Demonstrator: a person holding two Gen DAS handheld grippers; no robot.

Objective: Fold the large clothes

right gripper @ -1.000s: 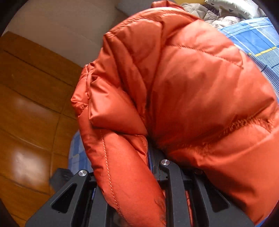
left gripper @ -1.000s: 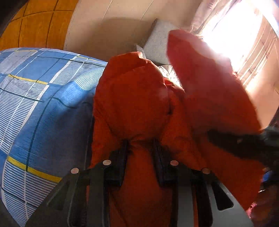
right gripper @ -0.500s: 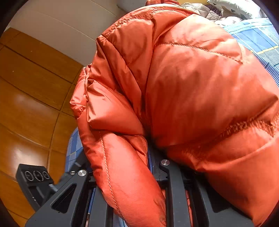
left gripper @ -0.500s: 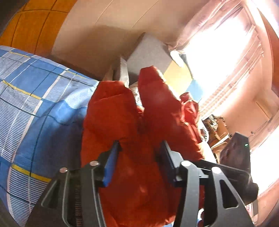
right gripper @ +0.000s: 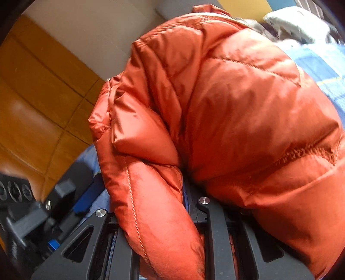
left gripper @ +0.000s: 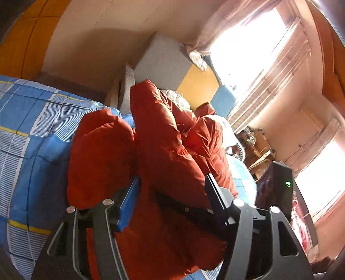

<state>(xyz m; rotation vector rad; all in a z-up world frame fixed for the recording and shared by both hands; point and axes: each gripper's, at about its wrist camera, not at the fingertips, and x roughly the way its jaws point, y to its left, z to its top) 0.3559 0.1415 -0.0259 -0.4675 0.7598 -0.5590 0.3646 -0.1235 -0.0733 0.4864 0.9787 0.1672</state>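
An orange puffer jacket (left gripper: 163,150) lies bunched on a bed with a blue checked cover (left gripper: 28,137). My left gripper (left gripper: 172,185) is open, its jaws spread wide around a fold of the jacket without pinching it. The right gripper's black body (left gripper: 278,189) shows to its right. In the right wrist view the jacket (right gripper: 237,112) fills most of the frame. My right gripper (right gripper: 151,206) is shut on a thick stitched edge of the jacket and holds it up. The left gripper (right gripper: 43,206) shows at the lower left.
A grey cushion (left gripper: 161,60) and a yellow and blue headboard panel (left gripper: 198,86) stand at the bed's far end. A bright curtained window (left gripper: 254,49) is beyond. An orange wooden wall panel (right gripper: 38,94) is on the left. Grey bedding (right gripper: 297,19) lies at the far right.
My left gripper has opened, letting go of the jacket, and has tilted up and to the right. My right gripper keeps its hold, and the left gripper has come into its view.
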